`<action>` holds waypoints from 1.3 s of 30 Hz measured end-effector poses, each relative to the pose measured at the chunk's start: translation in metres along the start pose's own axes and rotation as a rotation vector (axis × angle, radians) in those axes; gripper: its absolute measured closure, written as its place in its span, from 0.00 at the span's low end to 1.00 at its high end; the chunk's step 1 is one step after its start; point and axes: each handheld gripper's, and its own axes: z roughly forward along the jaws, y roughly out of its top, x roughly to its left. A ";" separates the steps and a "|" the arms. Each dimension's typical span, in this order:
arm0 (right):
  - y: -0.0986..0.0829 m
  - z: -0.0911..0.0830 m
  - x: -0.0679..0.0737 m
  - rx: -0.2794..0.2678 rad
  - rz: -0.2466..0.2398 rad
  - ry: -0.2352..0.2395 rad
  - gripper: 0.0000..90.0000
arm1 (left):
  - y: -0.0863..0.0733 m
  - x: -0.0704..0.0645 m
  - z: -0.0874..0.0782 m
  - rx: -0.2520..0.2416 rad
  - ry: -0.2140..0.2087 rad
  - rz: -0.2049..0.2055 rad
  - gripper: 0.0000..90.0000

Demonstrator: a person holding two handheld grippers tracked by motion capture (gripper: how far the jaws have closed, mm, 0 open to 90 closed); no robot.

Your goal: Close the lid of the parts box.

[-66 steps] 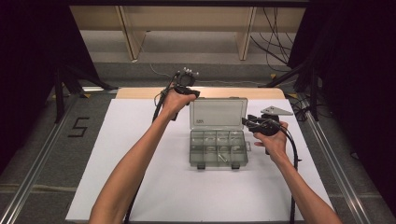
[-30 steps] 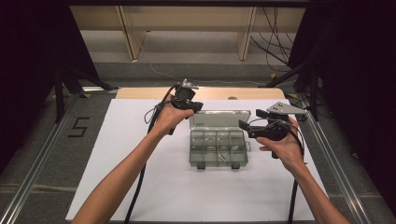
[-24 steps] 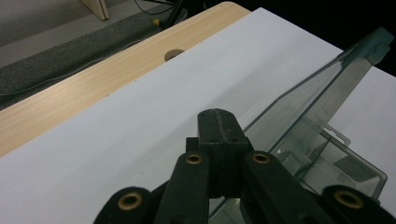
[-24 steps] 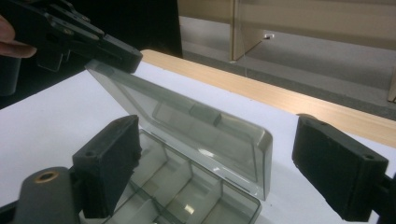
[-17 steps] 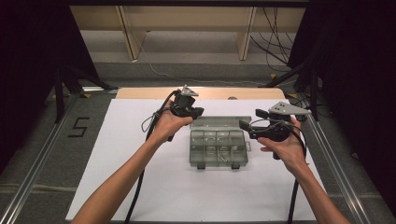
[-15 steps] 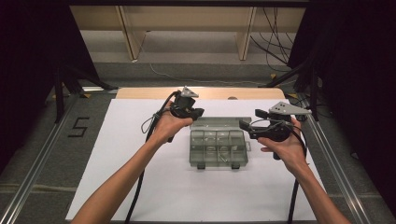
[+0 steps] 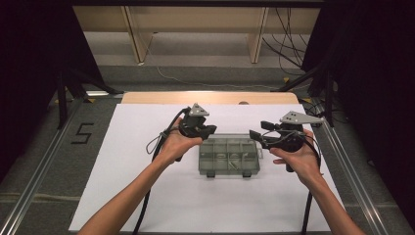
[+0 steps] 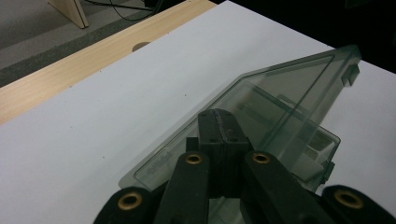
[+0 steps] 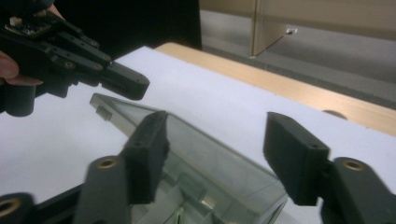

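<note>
The left gripper (image 7: 209,129) had its jaws pressed together, with nothing visibly caught between them, and rested over the near-left corner of the lid (image 8: 261,107), apparently to push it down rather than carry it. Just beyond those jaws the smoky, clear lid slanted down over the organizer box (image 7: 228,157), part-way shut and not yet latched as far as I could judge. Across the box, the right gripper (image 7: 258,137) stood with its jaws spread wide, one on each side of the lid's far corner without touching it, probably to steady or guide the box while the lid came down. The box sat between the two grippers on the white table sheet (image 7: 147,196), its small compartments dimly visible through the plastic.
</note>
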 end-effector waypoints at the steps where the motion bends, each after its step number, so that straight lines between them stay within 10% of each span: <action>1: -0.002 0.001 -0.001 0.007 -0.016 0.002 0.51 | -0.002 -0.002 0.000 -0.005 0.000 -0.003 0.99; 22: -0.040 -0.001 -0.002 0.152 -0.109 0.056 0.97 | -0.055 -0.014 -0.009 -0.020 -0.016 0.019 0.99; 39: -0.058 0.005 -0.007 0.246 -0.165 0.041 1.00 | -0.079 -0.015 -0.010 0.031 -0.031 0.004 0.99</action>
